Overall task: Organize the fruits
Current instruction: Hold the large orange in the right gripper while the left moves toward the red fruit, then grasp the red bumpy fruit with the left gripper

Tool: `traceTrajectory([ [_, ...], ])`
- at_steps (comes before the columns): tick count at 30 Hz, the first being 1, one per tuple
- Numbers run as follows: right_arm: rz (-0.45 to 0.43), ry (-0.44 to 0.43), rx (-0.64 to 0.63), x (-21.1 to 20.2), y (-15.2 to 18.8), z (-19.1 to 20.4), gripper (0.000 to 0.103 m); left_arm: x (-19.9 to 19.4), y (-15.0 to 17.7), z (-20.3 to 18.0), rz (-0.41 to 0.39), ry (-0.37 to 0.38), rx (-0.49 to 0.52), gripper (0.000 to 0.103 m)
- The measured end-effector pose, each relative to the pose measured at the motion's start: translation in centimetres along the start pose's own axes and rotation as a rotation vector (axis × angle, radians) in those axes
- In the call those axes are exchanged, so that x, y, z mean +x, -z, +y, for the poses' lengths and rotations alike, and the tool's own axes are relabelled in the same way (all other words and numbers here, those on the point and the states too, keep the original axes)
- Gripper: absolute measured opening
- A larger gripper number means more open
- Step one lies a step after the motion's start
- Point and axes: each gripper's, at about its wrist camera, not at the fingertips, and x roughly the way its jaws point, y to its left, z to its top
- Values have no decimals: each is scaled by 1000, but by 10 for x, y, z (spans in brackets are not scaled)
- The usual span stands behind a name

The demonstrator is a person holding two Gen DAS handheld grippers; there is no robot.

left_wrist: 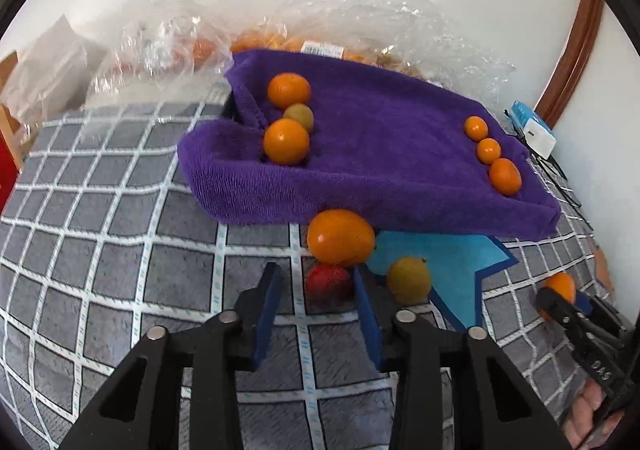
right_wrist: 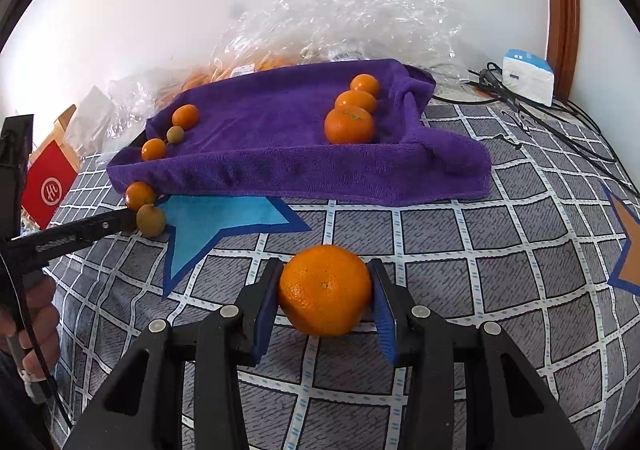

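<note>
My left gripper [left_wrist: 316, 282] has its blue-padded jaws spread apart above a grey checked blanket [left_wrist: 120, 250], gripping nothing. A red fruit [left_wrist: 329, 284] lies on the blanket at the tips of the jaws, close to the right one. Just behind it sits a large orange fruit [left_wrist: 340, 237] against the front edge of a purple towel [left_wrist: 380, 153], and a yellow-green fruit [left_wrist: 409, 280] rests to the right, at the edge of a blue star patch [left_wrist: 448, 262] on the blanket.

The purple towel is draped over something raised, so it forms a shallow tray. On its left side three fruits sit in a row: an orange one at the back [left_wrist: 289, 90], a small greenish one [left_wrist: 299, 115] in the middle, and another orange one [left_wrist: 286, 141] in front. On its right side are three small orange fruits [left_wrist: 489, 150] in a line. Behind the towel are crumpled clear plastic bags [left_wrist: 360, 21] holding more orange fruit.

Further right, my right gripper [right_wrist: 325, 290] is clamped on a mandarin [right_wrist: 325, 290], its blue pads pressing both sides of the fruit, held above the blanket in front of the towel. At the far right, a white and blue box [right_wrist: 528, 75] and black cables [right_wrist: 560, 121] lie by the wall.
</note>
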Motion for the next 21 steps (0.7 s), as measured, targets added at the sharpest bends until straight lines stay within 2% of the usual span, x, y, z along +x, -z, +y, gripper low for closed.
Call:
traceTrajectory([
  [3, -9, -12, 12, -1, 0, -2, 43, 1, 2, 0, -20, 4, 1, 23],
  [8, -9, -24, 32, 0, -1, -6, 43, -4, 4, 4, -43, 32, -22, 23],
  [21, -41, -31, 37, -6, 1, -6, 43, -22, 7, 16, -144, 27, -84, 23],
])
